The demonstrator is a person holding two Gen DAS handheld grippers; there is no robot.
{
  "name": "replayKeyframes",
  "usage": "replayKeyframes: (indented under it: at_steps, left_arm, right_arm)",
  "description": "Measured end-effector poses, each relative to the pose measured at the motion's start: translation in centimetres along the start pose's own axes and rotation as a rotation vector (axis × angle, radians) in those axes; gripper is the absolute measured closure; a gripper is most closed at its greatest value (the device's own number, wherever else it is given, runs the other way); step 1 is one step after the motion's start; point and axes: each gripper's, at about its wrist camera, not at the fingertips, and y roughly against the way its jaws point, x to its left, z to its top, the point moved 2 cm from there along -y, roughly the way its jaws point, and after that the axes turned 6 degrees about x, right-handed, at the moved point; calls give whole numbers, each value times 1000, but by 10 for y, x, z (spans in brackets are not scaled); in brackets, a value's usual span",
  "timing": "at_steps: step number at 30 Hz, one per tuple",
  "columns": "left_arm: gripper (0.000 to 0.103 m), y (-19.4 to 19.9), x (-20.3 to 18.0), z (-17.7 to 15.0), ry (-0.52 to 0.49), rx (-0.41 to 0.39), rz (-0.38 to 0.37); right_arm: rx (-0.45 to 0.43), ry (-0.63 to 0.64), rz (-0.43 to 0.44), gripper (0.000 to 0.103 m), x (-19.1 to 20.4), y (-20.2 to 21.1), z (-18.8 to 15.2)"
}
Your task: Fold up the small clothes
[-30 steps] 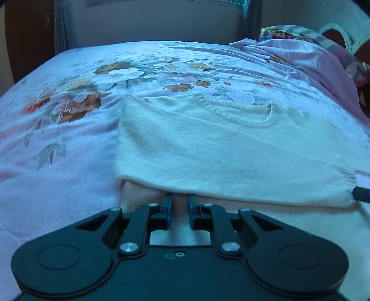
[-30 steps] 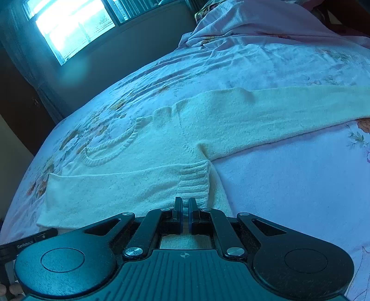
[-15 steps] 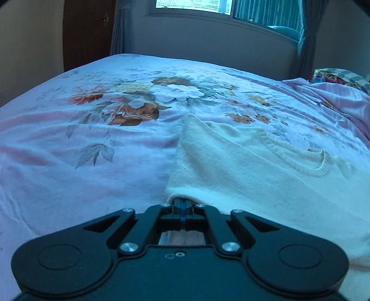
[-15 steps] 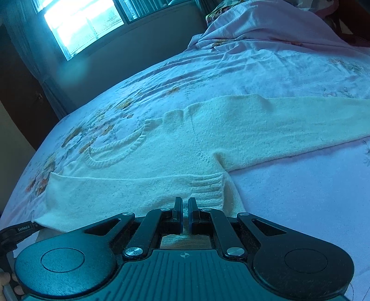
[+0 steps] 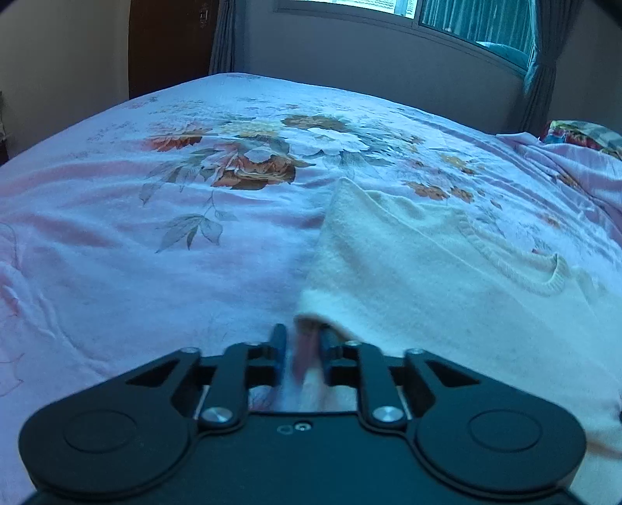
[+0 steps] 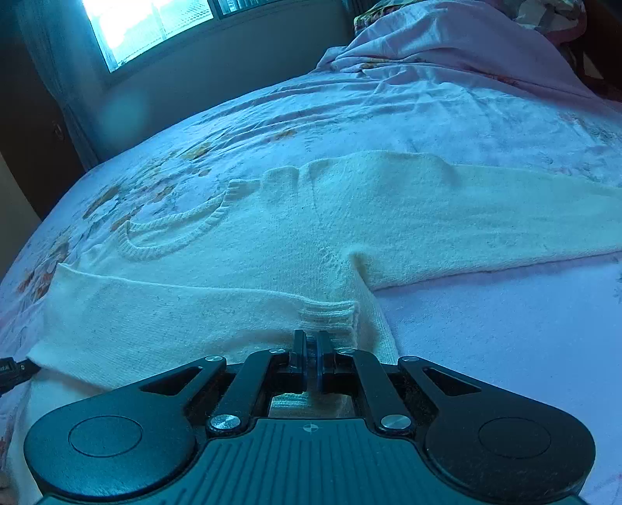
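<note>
A cream knit sweater (image 5: 427, 279) lies flat on the bed, its left sleeve folded across the chest. In the right wrist view the sweater (image 6: 272, 248) shows its ribbed neckline, the folded sleeve's cuff (image 6: 330, 310) and the right sleeve stretched out to the right. My left gripper (image 5: 301, 342) is open at the folded sweater's left corner, with blurred cloth between its fingers. My right gripper (image 6: 310, 351) is shut on the sweater's edge just below the cuff. The left gripper's tip shows at the far left of the right wrist view (image 6: 15, 369).
The bed sheet (image 5: 155, 241) is pink with a flower print. A crumpled pink blanket (image 6: 447, 42) and pillows lie at the head of the bed. A window (image 6: 151, 27) and curtains stand beyond the bed's far side, with a dark door (image 5: 167, 42) nearby.
My left gripper was open, moved left to the sweater's corner and shut, and now stands open again there. The right gripper has stayed shut and moved slightly forward.
</note>
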Motion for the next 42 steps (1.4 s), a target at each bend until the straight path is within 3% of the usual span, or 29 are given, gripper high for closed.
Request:
replayKeyframes:
  at_steps: [3, 7, 12, 13, 15, 18, 20, 21, 22, 23, 27, 28, 30, 38, 39, 42]
  left_arm:
    - [80, 23, 8, -11, 4, -3, -27]
    - [79, 35, -10, -9, -48, -3, -53]
    - [70, 9, -37, -7, -101, 108, -63]
    - [70, 6, -40, -10, -119, 108, -39]
    - [71, 11, -46, -12, -146, 103, -11]
    - [68, 32, -48, -10, -103, 90, -77]
    - [62, 40, -57, -10, -119, 85, -87]
    - [59, 43, -63, -10, -127, 85, -98]
    - [57, 46, -68, -11, -132, 87, -106]
    - [57, 47, -73, -13, -136, 87, -111]
    - [57, 50, -96, -23, -170, 94, -122]
    - [57, 49, -101, -25, -179, 96, -122]
    - [57, 48, -109, -27, -190, 98, -117]
    - [57, 37, -135, -15, -199, 99, -111]
    - [57, 35, -136, -14, -197, 99, -112]
    - [56, 32, -138, -14, -195, 103, -118]
  right_arm:
    - [-77, 29, 31, 99, 11, 22, 2]
    - [55, 49, 15, 100, 13, -7, -5]
    - [16, 34, 25, 99, 7, 19, -6]
    - [44, 58, -14, 99, 5, 16, -9]
    - [72, 53, 18, 99, -4, 17, -11]
    - [13, 9, 5, 98, -24, 42, 0]
    - [1, -18, -17, 81, -44, 52, 7]
    - [-7, -38, -42, 49, -57, 56, 10]
    - [-22, -66, -80, 26, -73, 60, 13]
    - [-42, -92, -114, 26, -88, 66, 14]
    - [-75, -230, -219, 28, -160, 82, 22]
    - [-81, -280, -235, 41, -179, 85, 24]
    - [-81, -367, -252, 51, -213, 89, 29]
    - [-120, -562, -299, 51, -290, 80, 49]
    - [-129, -583, -301, 55, -296, 78, 53]
    - [-157, -654, -312, 82, -314, 70, 62]
